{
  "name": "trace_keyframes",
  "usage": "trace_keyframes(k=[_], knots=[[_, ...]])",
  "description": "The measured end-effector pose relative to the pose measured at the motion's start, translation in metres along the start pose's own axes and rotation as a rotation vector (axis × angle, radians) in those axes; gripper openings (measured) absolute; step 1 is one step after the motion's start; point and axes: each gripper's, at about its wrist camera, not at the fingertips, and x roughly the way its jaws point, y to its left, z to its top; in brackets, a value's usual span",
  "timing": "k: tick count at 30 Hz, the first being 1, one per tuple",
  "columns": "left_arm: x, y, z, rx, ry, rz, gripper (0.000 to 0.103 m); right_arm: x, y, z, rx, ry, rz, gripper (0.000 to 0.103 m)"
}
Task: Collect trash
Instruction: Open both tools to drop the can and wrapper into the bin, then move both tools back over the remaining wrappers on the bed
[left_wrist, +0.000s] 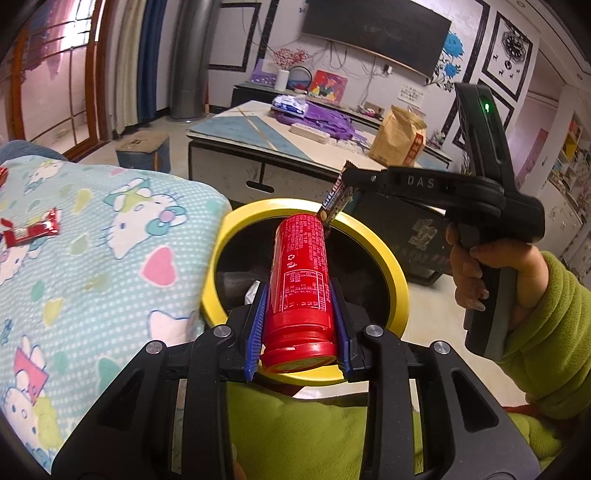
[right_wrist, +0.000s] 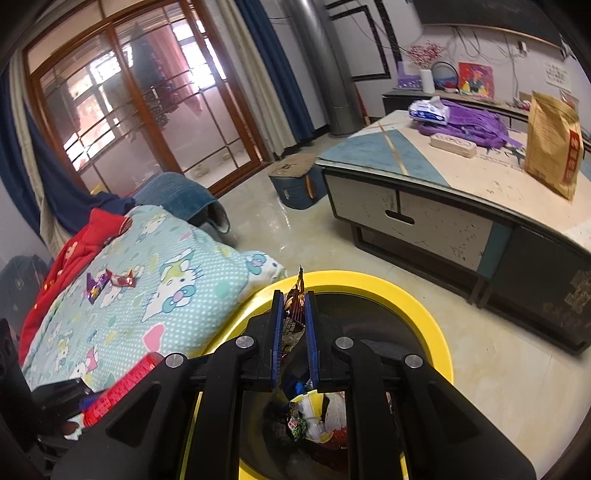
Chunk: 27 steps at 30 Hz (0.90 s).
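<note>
Over the bin (left_wrist: 218, 254), a black tub with a yellow rim standing on the pale glossy floor, you held both grippers. Your left gripper (left_wrist: 300, 314) had its blue pads pressed on the sides of a red can (left_wrist: 299, 273), cap end toward the camera, the can reaching out above the bin's mouth. Your right gripper (right_wrist: 293, 332) was nearly closed, pinching a dark wrapper (right_wrist: 293, 314) upright between its pads; in the left view that wrapper (left_wrist: 334, 197) hung just past the far end of the can, and your right hand (left_wrist: 476, 266) in a green sleeve gripped the handle. Trash (right_wrist: 314, 417) already lay in the bottom of the bin.

Just beside the bin on its left lay a blanket (left_wrist: 110, 236), pale blue with cartoon cats and hearts. A red wrapper (left_wrist: 33, 230) sat on it in the left view; the right view showed a purple wrapper (right_wrist: 94, 288) and a red candy (right_wrist: 120, 278) touching each other farther back, with red cloth (right_wrist: 85, 236) at the blanket's edge.

Beyond stood a low table (right_wrist: 424, 173) bearing a brown bag (right_wrist: 554, 147), a purple backpack (right_wrist: 465, 123) and a white pack (right_wrist: 428, 109). Behind them were a wood-framed glass door (right_wrist: 140, 110) and blue curtains (right_wrist: 280, 70).
</note>
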Motion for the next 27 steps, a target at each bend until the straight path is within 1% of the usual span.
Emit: trace_keyframes(k=[7,9,10,11,12,13,14,15,16,18,20,25,27], knots=[[0.020,-0.013,0.004,0.042,0.030,-0.012,0.025,0.000,-0.014,0.001,0.044,0.011,0.013,0.013],[0.023,-0.013,0.005,0.037,0.027,-0.029,0.026,0.001,-0.016,0.001,0.054,0.016,0.021,0.013],[0.024,-0.012,0.006,0.032,0.024,-0.039,0.030,0.001,-0.017,0.002,0.062,0.015,0.023,0.019],[0.024,-0.009,0.006,0.020,0.019,-0.044,0.047,0.001,-0.019,0.002,0.072,0.015,0.022,0.029],[0.024,-0.008,0.007,0.009,0.014,-0.044,0.064,0.001,-0.020,0.002,0.081,0.014,0.022,0.033],[0.023,-0.004,0.007,-0.009,0.006,-0.051,0.067,0.001,-0.021,0.002,0.092,0.012,0.020,0.037],[0.021,-0.001,0.006,-0.024,-0.001,-0.055,0.068,0.001,-0.022,0.002,0.097,0.012,0.019,0.038],[0.019,0.001,0.006,-0.031,-0.008,-0.049,0.072,0.002,-0.022,0.002,0.099,0.014,0.018,0.038],[0.016,0.004,0.006,-0.039,-0.020,-0.034,0.075,0.003,-0.022,0.001,0.102,0.015,0.017,0.039],[0.009,0.011,0.005,-0.051,-0.045,-0.005,0.085,0.005,-0.020,0.000,0.100,0.022,0.021,0.041],[0.003,0.014,0.005,-0.060,-0.064,0.017,0.088,0.006,-0.013,-0.001,0.079,0.027,0.027,0.042],[-0.013,0.029,0.005,-0.099,-0.110,0.077,0.089,0.006,0.008,-0.004,0.015,0.024,0.049,0.044],[-0.017,0.035,0.009,-0.112,-0.126,0.098,0.091,0.006,0.016,-0.004,-0.007,0.023,0.060,0.045]])
